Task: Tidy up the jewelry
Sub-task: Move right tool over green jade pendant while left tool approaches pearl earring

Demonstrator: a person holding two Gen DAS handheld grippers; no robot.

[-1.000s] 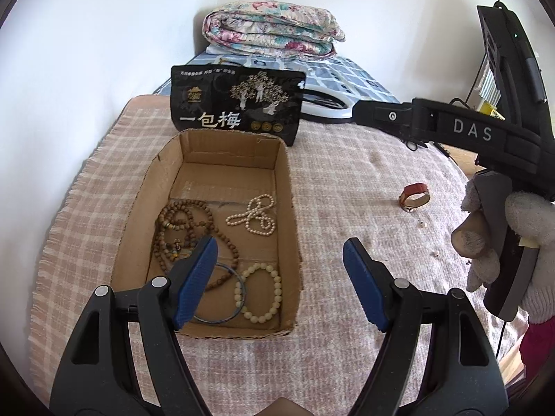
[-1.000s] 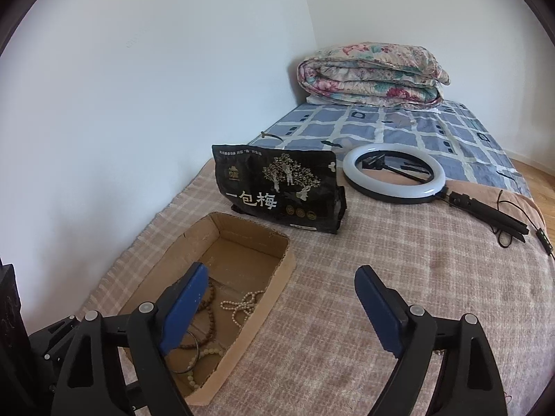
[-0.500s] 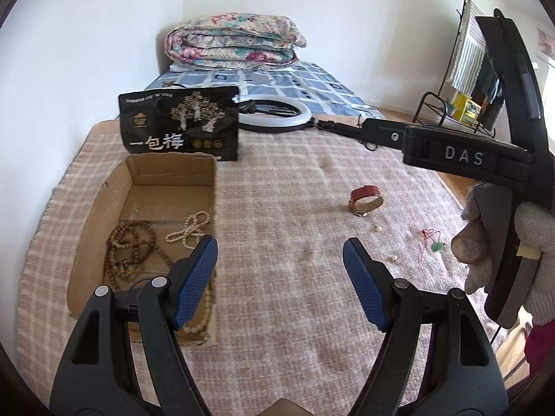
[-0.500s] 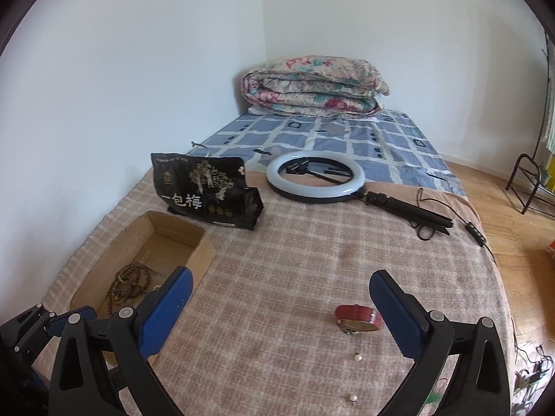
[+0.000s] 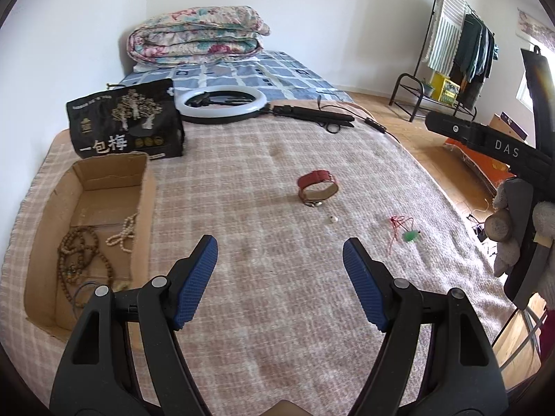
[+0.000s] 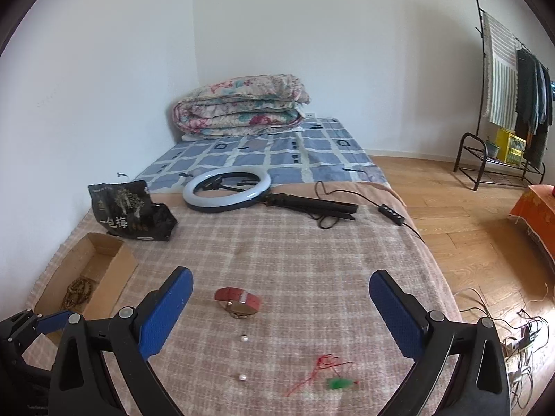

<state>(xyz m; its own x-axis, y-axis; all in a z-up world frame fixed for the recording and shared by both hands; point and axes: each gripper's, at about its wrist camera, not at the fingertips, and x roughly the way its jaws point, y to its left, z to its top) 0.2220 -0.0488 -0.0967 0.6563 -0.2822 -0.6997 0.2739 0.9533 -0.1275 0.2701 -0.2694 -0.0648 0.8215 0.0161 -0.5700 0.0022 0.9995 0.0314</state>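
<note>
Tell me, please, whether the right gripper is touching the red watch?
Apart: the right wrist view shows the right gripper open, with the red watch lying untouched between them.

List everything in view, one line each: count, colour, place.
cardboard box: one, brown, left on blanket
bead strings: several, brown and cream, inside box
watch: one, red strap, mid-blanket
pearls: at least two, white, loose near watch
pendant: one, green on red cord, right of pearls
snack bag: one, black, behind box
ring light: one, white, far end
folded quilt: one, floral, by wall
clothes rack: one, black, right
left gripper: open, empty
right gripper: just opened wide, empty
</note>
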